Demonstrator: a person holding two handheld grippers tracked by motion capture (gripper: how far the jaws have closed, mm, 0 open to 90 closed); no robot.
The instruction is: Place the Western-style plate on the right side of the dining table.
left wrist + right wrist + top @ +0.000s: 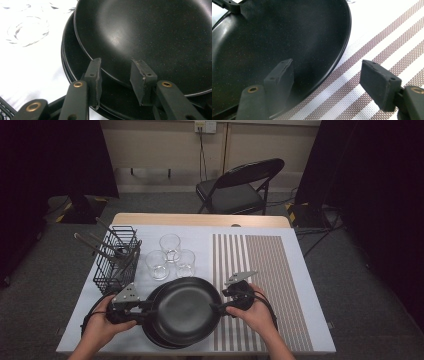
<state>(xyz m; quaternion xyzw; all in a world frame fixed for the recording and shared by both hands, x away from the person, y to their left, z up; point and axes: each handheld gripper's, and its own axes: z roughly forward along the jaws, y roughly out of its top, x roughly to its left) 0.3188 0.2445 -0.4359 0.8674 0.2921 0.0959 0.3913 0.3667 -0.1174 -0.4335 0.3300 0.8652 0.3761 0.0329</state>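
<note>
A stack of black plates sits at the near edge of a white-covered table [200, 232], the top plate [187, 310] shifted right and partly off the lower plates [152, 330] beneath it. The left gripper [145, 307] meets the stack's left side; in the left gripper view its jaws stand parted around the top plate's rim with a gap on each side, nothing clenched. The right gripper [217, 309] is at the top plate's right rim; in the right gripper view its jaws are spread wide, one pad over the plate, the other over the striped placemat [265, 270], not pressing on anything.

Just beyond the plates stand three clear glasses [170, 256]. To their left is a black wire basket [117, 262] holding utensils, just beside the left hand. A folding chair [240, 187] stands past the far edge.

How many plates lie in the stack is hard to tell — the top one covers most of them. The utensils are too small to name, and the forearms are cut off at the bottom.
</note>
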